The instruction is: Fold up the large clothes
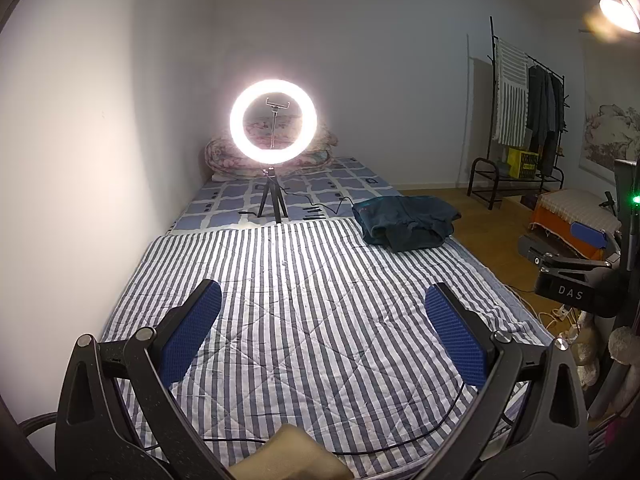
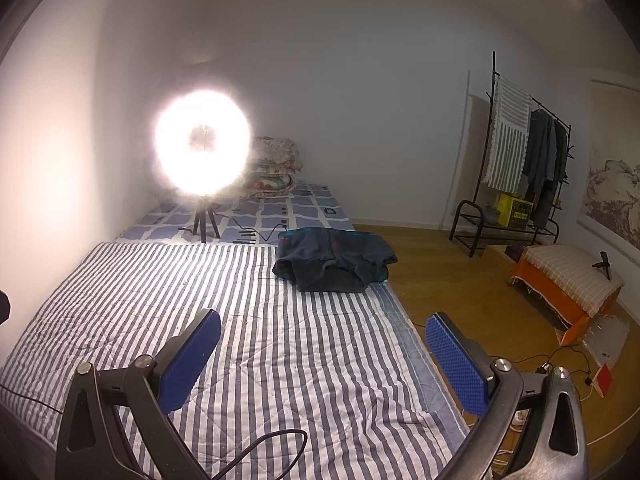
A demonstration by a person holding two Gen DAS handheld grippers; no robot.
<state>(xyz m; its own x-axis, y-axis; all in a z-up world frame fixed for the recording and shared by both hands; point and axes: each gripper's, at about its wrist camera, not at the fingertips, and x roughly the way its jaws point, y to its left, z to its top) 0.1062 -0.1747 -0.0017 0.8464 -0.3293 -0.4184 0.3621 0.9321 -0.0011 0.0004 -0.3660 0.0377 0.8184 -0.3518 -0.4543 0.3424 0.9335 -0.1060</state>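
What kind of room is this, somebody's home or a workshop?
Most likely a bedroom in a home. There is a bed with a striped quilt, a stack of folded floral bedding at its far end, and a clothes rack hung with garments against the wall.

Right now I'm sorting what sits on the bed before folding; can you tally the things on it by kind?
Dark teal garment: 1
Ring light on tripod: 1
Folded floral quilts: 1 stack
Striped quilt: 1
Total: 4
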